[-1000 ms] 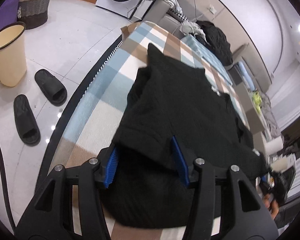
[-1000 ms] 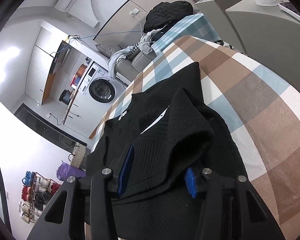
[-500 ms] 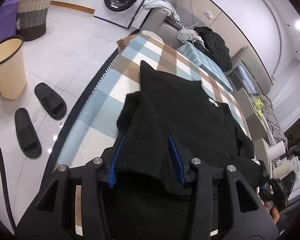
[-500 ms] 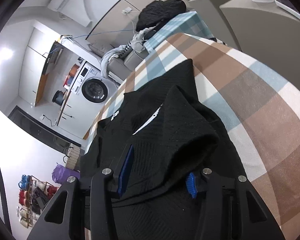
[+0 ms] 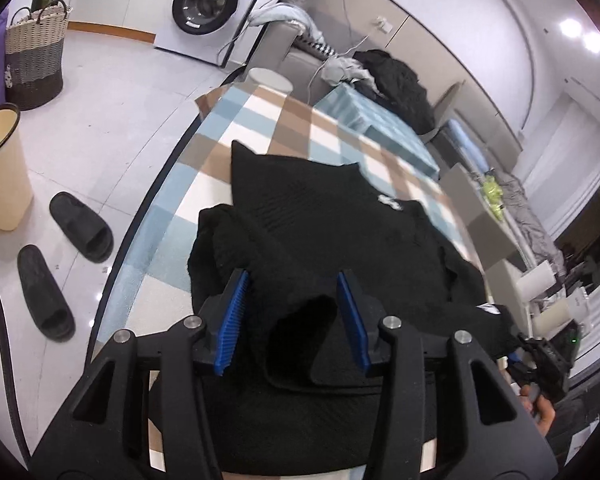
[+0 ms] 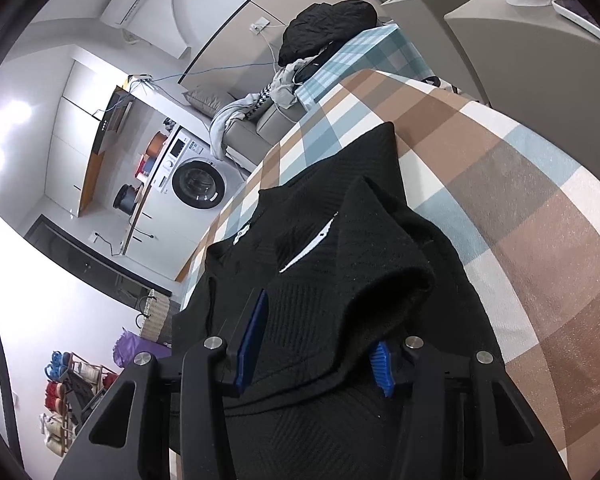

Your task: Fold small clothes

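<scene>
On the checked cloth (image 5: 260,128) of the table we see a black top (image 5: 340,216) lying spread out. Our left gripper (image 5: 296,320) pinches a bunched fold of the black top between its blue pads (image 5: 232,320), and the fold is lifted off the rest of the top. Our right gripper (image 6: 316,340) pinches another thick fold of the black top (image 6: 340,264), which hangs over its right blue pad (image 6: 380,364).

In the left view, two black slippers (image 5: 80,232) lie on the white floor at nine o'clock. A cream bin (image 5: 0,168) stands near them. A woven basket (image 5: 32,60) is at ten o'clock and a washing machine (image 5: 208,4) at eleven o'clock. A pile of dark clothes (image 5: 396,80) sits at one o'clock, past the table.
</scene>
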### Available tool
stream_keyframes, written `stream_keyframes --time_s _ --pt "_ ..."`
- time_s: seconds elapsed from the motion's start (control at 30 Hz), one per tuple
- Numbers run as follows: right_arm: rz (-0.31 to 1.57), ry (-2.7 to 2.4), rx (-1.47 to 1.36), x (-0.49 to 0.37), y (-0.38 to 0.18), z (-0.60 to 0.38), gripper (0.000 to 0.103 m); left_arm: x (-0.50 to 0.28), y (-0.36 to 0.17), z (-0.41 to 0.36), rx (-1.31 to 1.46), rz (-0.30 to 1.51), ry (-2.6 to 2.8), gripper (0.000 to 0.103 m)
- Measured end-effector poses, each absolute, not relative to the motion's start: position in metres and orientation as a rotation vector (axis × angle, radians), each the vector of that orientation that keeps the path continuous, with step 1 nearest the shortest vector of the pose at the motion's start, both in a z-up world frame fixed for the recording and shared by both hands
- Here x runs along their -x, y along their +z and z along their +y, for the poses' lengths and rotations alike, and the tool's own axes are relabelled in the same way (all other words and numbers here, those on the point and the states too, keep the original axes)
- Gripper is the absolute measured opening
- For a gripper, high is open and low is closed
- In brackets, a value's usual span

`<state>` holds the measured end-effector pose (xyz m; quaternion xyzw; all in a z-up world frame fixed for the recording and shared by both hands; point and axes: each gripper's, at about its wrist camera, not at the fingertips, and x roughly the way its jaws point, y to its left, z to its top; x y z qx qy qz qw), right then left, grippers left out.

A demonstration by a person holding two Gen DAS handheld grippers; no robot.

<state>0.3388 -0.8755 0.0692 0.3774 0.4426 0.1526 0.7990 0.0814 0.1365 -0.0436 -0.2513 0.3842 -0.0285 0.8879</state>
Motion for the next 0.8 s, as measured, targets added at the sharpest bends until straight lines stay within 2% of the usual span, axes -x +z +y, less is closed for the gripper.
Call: stream_keyframes --time_s 0.1,0.17,0.2,0.27,0.33,0.37,0.4,0.63,0.8 --pt "0.962 0.322 -0.804 -0.340 0.066 -0.874 0.048 -0.090 -0.055 0.138 0.525 0.830 -0.020 0.040" --pt "0.971 0.312 -0.815 -0.342 0.062 -0.874 0.048 -0.094 -0.059 0.139 0.526 0.836 -0.010 0.027" --pt "0.971 0.300 -0.824 -0.344 0.060 -0.874 0.046 -0.097 -0.061 0.139 0.527 0.838 -0.004 0.017" --pt "0.968 0.278 -0.835 -0.347 0.059 -0.875 0.039 -0.099 -0.062 0.141 0.536 0.824 0.005 0.011" --pt "0.971 0.229 -0.849 -0.350 0.056 -0.878 0.026 -0.100 -0.060 0.143 0.540 0.803 0.005 0.004" --pt "0.972 0.199 -0.856 -0.351 0.055 -0.881 0.013 -0.100 -0.059 0.144 0.543 0.789 0.007 0.004" --pt "0.967 0.180 -0.881 -0.353 0.054 -0.885 0.006 -0.100 -0.056 0.145 0.548 0.774 0.008 0.003" --pt "0.836 0.209 -0.866 -0.369 0.105 -0.880 0.004 -0.105 -0.021 0.151 0.543 0.672 -0.017 0.002" --pt "0.786 0.186 -0.893 -0.413 0.129 -0.876 0.004 -0.141 0.004 0.159 0.541 0.624 -0.031 0.002"
